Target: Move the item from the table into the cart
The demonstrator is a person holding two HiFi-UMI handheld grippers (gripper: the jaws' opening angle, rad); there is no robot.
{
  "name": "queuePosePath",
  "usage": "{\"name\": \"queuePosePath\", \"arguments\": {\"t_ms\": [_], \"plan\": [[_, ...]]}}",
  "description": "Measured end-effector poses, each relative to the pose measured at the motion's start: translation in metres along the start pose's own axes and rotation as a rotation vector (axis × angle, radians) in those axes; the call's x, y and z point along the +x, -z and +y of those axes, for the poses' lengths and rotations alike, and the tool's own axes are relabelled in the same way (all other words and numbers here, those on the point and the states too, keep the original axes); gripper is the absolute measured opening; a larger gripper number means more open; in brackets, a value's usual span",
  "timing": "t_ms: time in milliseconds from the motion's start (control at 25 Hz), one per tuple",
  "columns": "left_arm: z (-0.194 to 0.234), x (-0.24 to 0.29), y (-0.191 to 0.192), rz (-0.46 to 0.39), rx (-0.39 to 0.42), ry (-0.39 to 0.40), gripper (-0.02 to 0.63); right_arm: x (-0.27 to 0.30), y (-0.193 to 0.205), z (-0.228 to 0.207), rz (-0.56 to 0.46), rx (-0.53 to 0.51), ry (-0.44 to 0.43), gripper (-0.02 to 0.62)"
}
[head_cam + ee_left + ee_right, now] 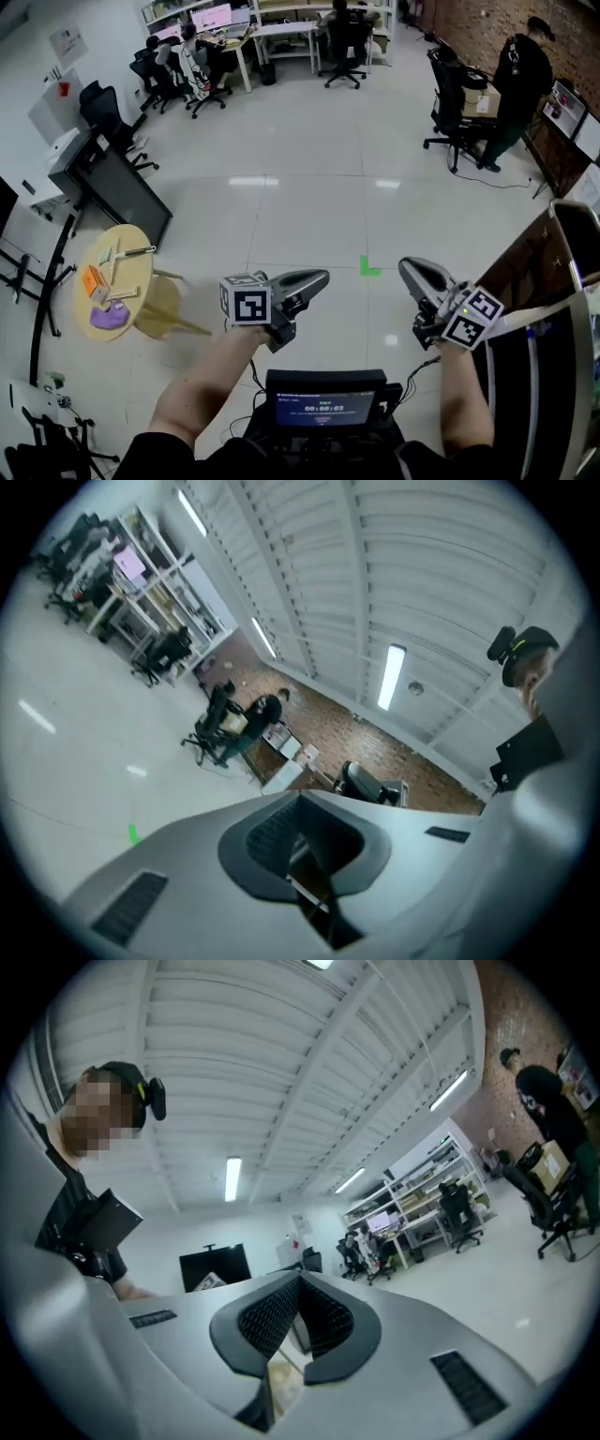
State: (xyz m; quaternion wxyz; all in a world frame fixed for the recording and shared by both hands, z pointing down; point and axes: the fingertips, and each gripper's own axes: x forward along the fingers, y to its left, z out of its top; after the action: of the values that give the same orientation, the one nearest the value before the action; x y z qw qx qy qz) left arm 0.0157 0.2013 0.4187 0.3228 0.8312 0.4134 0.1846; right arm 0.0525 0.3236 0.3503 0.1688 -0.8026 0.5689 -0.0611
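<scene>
Although the small round wooden table (136, 277) lies in plain sight in the head view, the things on it are too small to name with confidence. There is a crumpled purple piece (108, 317) at its near edge, a flat orange piece (91, 279) farther back, and a few pale sticks (113, 255) towards the far side. Which of these is the task's item cannot be told. All of them rest on the tabletop, well off to the left of the grey left gripper (322, 277) and lower than its fingers. Both gripper views look along their fingers into the room, so neither shows the tabletop. The dark cart with a grey metal rail (565, 246) stands near the right side of the grey right gripper (405, 265). The picture's right edge cuts it off, and its inside is not visible. Both grippers are held level above the pale floor, apart from each other, with a green L-shaped tape mark (369, 268) on the floor between their fingertips. In its own view, the left gripper (300, 797) has its ribbed black pads (272, 832) meeting at the tips with nothing caught between them. The right gripper (300, 1277) likewise has its pads (272, 1314) pressed together and is empty. Neither set of fingers touches the table, its things or the cart.
</scene>
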Motion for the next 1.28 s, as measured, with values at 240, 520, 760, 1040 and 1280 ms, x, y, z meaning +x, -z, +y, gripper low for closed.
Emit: {"name": "queuePosePath", "arguments": {"t_ms": [240, 520, 760, 1040, 1280], "plan": [[0.095, -0.152, -0.087, -0.265, 0.13, -0.303, 0.0, 0.157, 0.021, 0.006, 0.018, -0.048, -0.004, 0.002], [0.153, -0.289, -0.166, -0.519, 0.258, -0.637, 0.002, 0.315, 0.034, 0.019, 0.057, -0.076, -0.077, 0.002], [0.192, -0.39, -0.207, -0.735, 0.26, -0.965, 0.003, 0.45, 0.036, 0.037, 0.11, -0.188, -0.253, 0.002], [0.195, -0.533, -0.205, -0.98, 0.237, -1.353, 0.006, 0.586, 0.069, 0.099, 0.124, -0.304, -0.469, 0.002], [0.192, -0.677, -0.176, -1.011, 0.254, -1.585, 0.035, 0.696, 0.146, 0.194, 0.183, -0.3, -0.594, 0.034]]}}
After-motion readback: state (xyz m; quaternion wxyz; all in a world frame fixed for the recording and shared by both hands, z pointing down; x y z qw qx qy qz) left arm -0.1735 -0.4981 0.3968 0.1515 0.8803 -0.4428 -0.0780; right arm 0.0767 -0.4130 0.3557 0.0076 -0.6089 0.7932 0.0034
